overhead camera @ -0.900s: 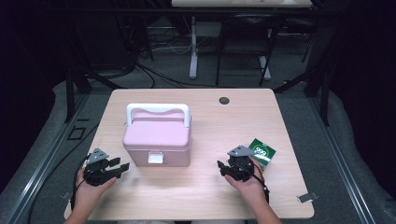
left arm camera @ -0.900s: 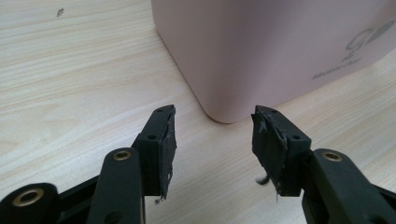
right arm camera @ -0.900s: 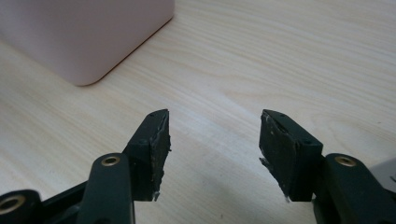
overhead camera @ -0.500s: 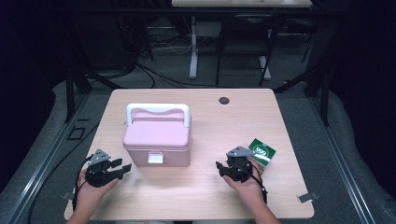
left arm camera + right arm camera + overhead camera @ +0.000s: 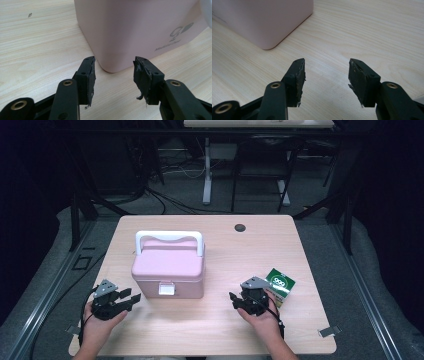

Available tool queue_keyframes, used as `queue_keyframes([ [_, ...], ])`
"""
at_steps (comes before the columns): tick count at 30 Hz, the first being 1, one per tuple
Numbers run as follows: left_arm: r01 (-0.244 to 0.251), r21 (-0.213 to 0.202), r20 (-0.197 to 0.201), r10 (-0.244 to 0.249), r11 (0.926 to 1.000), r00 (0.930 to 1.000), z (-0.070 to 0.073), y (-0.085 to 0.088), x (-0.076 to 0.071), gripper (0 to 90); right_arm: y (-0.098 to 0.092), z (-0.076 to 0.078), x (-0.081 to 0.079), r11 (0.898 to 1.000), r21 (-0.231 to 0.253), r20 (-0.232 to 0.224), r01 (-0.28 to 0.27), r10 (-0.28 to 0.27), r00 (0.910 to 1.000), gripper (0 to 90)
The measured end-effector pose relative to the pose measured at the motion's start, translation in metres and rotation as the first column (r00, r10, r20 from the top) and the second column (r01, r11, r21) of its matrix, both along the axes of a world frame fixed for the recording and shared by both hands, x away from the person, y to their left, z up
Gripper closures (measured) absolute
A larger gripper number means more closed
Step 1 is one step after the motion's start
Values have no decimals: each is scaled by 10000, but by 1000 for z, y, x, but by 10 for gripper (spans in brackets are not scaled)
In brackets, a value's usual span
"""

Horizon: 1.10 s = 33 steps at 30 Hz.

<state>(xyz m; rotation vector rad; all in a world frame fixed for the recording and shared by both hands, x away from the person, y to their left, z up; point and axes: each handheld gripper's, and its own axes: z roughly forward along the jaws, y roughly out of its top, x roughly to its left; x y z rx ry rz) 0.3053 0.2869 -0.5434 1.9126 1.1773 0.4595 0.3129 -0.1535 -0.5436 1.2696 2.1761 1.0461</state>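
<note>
Both tools stand with jaws apart and nothing between them. Left tool (image 5: 131, 299) rests low on the surface (image 5: 220, 330) just off the near left corner of the pink box (image 5: 169, 270), a little nearer to that corner than half a second ago, which suggests an approach to the box has begun. Right tool (image 5: 236, 300) has hardly moved; it sits well right of the box, with a green packet (image 5: 280, 283) just behind it. Its latch (image 5: 165, 290) faces the person, lid closed, white handle (image 5: 170, 238) upright. Bare wood lies between the tools and along the near edge, so both have free room inward; a dark grommet (image 5: 240, 227) sits far back.
</note>
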Motion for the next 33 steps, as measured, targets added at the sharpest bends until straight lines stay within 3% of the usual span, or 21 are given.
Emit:
queue_keyframes([
  [13,-112,-101,-3,112,9999,9999,10,2,4,576,5,4,3,9999,-65,-56,-131,131,9999,472],
  [19,-300,-195,147,303,9994,9994,22,7,7,626,9,14,5,9994,277,86,-224,222,9997,475],
  [23,-417,-234,221,422,9989,9989,30,9,11,661,11,20,8,9990,452,65,-59,56,10000,494],
  [25,-491,-201,252,496,9986,9985,35,10,16,676,12,23,13,9970,759,-95,-136,144,9999,521],
  [33,-628,-446,209,638,9970,9977,41,10,31,727,24,26,25,9954,921,-118,-256,268,9996,623],
])
